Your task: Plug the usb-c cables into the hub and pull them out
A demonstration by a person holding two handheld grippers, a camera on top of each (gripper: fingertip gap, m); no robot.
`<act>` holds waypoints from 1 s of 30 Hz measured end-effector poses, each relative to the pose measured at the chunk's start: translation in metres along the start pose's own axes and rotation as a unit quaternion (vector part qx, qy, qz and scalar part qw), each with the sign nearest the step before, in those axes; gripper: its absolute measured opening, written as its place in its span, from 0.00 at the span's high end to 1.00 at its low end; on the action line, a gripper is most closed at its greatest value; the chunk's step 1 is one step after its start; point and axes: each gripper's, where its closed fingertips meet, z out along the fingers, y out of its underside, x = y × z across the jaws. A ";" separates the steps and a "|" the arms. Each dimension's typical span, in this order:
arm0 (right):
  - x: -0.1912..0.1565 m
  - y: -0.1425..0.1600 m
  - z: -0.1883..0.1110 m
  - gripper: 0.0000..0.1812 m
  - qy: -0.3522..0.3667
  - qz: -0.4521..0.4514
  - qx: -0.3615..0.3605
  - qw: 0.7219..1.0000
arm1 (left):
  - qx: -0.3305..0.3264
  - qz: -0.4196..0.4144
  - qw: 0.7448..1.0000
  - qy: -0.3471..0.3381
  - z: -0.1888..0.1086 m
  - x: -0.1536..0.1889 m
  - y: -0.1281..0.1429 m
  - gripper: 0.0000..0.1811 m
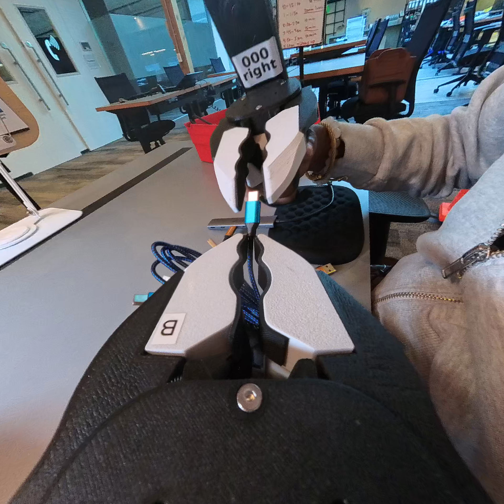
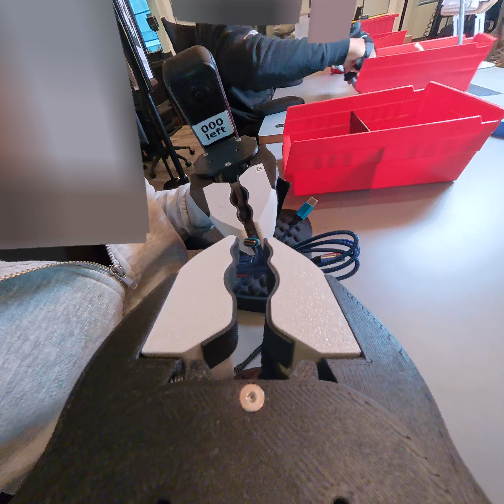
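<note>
Left wrist view, left to right. A white lamp base (image 1: 32,226) stands at the tabletop's (image 1: 95,272) left edge. Coils of blue braided cable (image 1: 169,256) lie near the middle of the tabletop. The left gripper (image 1: 249,237) has its jaws closed on the blue braided cable just behind a teal USB-C plug (image 1: 252,210), whose metal tip points up. The right gripper (image 1: 252,196) hangs above, jaws parted, with that metal tip between its fingertips; whether they touch it cannot be told. Behind the plug a grey USB hub (image 1: 218,224) lies flat, ports facing the camera, one end beside a black padded wrist rest (image 1: 321,218). A gold USB-A plug (image 1: 327,268) lies at the near right edge. A red bin (image 1: 201,136) sits at the far edge; its contents are hidden.

Right wrist view, left to right. The left gripper (image 2: 252,234) presents the plug's oval opening (image 2: 251,242) between the parted fingertips of the right gripper (image 2: 251,241). A second teal USB-C plug (image 2: 306,208) lies tilted upward on the wrist rest (image 2: 291,229), with cable coils (image 2: 335,253) beside it. Red divided bins (image 2: 381,152) stand toward the far right edge; the visible compartments appear empty, and the far ones cannot be judged.
</note>
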 end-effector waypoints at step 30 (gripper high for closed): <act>0.000 0.009 0.001 0.96 0.013 -0.088 0.022 0.996 | 0.034 -0.125 0.986 0.107 0.008 0.007 -0.002 0.84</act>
